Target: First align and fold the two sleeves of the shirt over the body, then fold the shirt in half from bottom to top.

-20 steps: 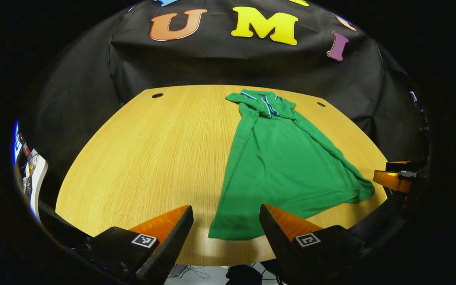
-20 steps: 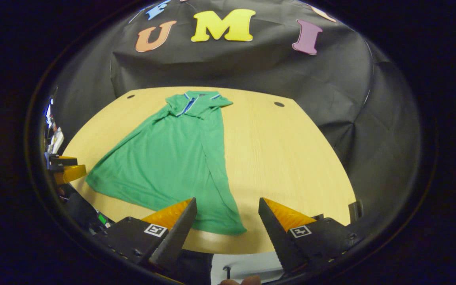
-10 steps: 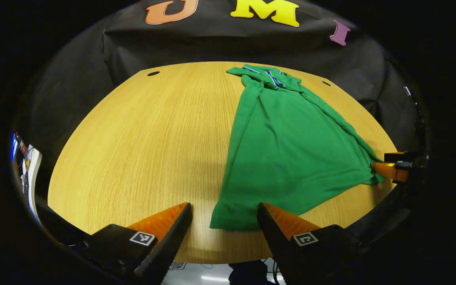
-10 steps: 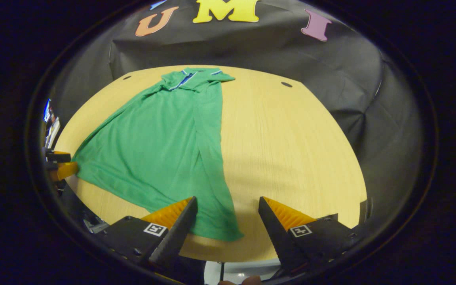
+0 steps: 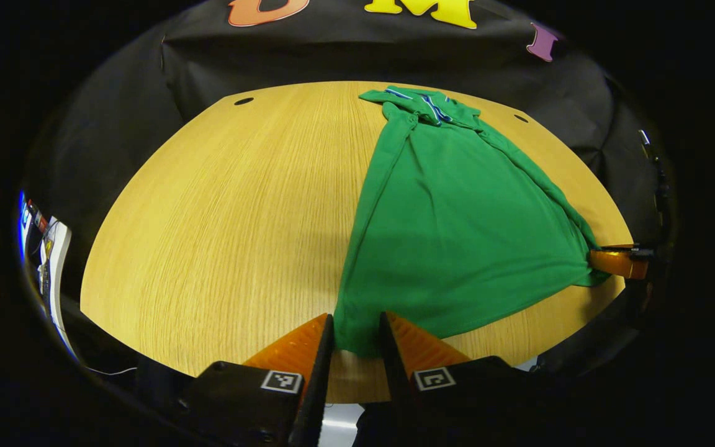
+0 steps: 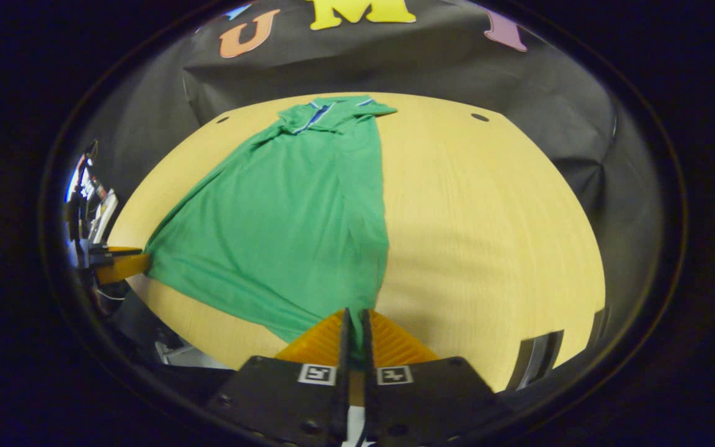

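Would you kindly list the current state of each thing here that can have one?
Shirt: lies flat on the table, sleeves folded in, collar at the far end, bottom hem not yet folded up.
Left hand-held gripper: closing around one bottom hem corner, a gap showing beside the cloth.
Right hand-held gripper: shut on the other bottom hem corner.
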